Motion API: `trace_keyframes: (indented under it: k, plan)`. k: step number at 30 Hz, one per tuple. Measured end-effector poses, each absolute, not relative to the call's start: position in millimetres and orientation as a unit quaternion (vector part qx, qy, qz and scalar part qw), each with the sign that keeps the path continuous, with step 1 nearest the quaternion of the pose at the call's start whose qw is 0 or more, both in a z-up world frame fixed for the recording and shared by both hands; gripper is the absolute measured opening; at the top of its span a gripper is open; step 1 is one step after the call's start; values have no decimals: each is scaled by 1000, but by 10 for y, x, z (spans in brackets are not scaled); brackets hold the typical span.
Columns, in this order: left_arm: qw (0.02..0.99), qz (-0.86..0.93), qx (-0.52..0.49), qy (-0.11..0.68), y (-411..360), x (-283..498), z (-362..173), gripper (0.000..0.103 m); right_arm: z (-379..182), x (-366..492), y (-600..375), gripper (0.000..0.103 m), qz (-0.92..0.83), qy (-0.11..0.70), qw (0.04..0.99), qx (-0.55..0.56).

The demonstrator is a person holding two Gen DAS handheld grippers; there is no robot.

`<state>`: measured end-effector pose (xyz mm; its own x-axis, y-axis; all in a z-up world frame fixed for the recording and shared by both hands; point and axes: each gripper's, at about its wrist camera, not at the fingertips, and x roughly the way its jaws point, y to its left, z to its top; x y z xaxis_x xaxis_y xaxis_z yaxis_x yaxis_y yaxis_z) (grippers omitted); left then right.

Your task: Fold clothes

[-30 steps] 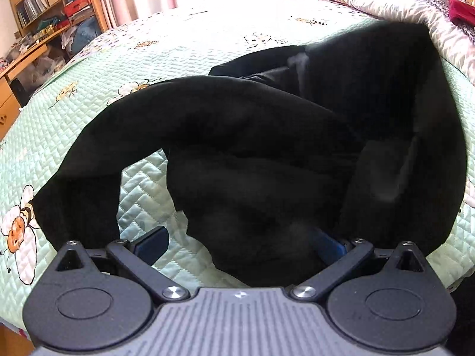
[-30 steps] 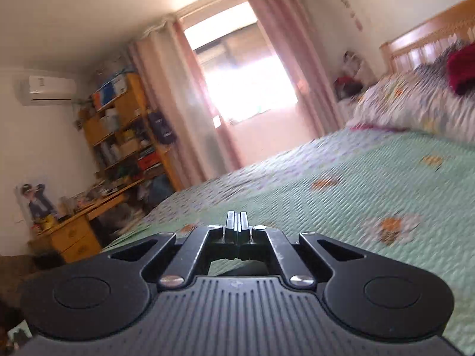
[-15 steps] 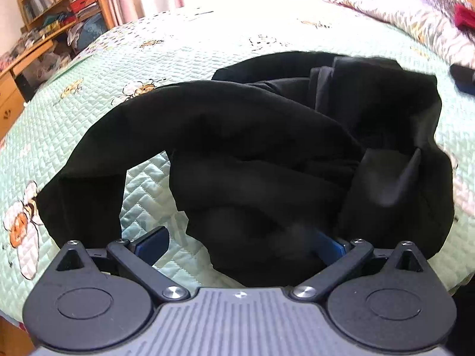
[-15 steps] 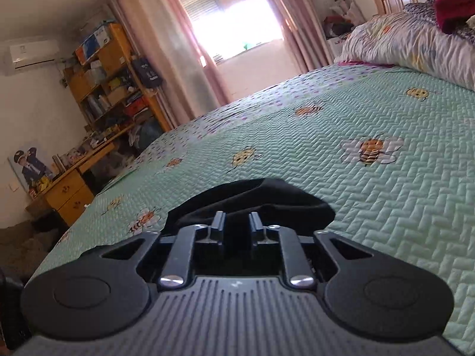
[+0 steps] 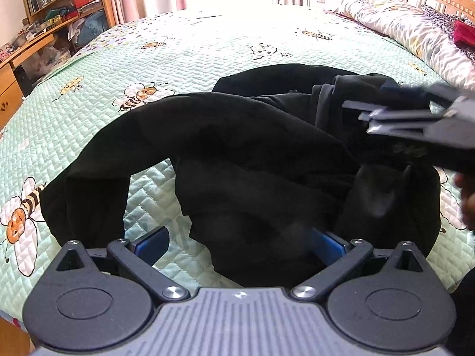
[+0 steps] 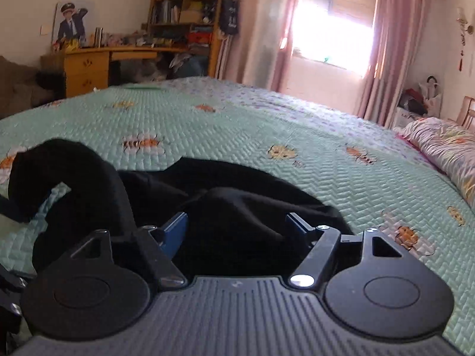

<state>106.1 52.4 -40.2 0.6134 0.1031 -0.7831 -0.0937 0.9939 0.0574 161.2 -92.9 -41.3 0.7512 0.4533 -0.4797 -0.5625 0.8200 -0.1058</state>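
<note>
On the bed [image 5: 207, 47], spread with a pale green quilt printed with bees, lies a rumpled black garment [image 5: 237, 154], bunched into loose folds near the close edge. One long strip of it curves out to the left and hangs toward the edge of the bed. The left tongs [image 5: 240, 243] are spread wide, low over the near part of the garment; black cloth lies between the blue pads, covering part of the right pad, while the left pad stands clear over bare quilt. From the right wrist view, the right tongs [image 6: 237, 231] are also spread, their jaws having just been opening, and a hump of the black cloth sits between the two fingers without being pinched. In the left wrist view the right tongs [image 5: 392, 109] appear blurred at the far right side of the garment, with part of a hand [image 5: 466, 198] below them at the picture's edge. A flowered pillow [image 5: 400, 20] lies at the head of the bed. Beyond the bed stand a wooden desk [image 6: 98, 59], cluttered shelves [image 6: 184, 9], and pink curtains [image 6: 258, 29] around a bright window [image 6: 332, 20].
</note>
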Motion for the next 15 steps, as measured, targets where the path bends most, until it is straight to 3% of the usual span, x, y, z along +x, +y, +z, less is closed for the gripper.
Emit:
trace_keyframes:
  k: [1,2,7,11,15]
  plan:
    - [898,56,6,436,534,1056,-396,102,-470,1654,-924,38,277,239,924,-113]
    - [899,58,5,435,548,1052,-391,102,-513,1653,-976,2,273,250,925,-89]
    - [894,63,-7,444,615,1043,-411,102,-504,1358,-1331,3,218,209,953,-24]
    - [895,62,-10,442,610,1025,-406,102,-166,1094,-1569,2,158,121,977,-79]
    - [899,57,1,434,561,993,-365,102,29,1130,-1932,2,84,97,988,-85]
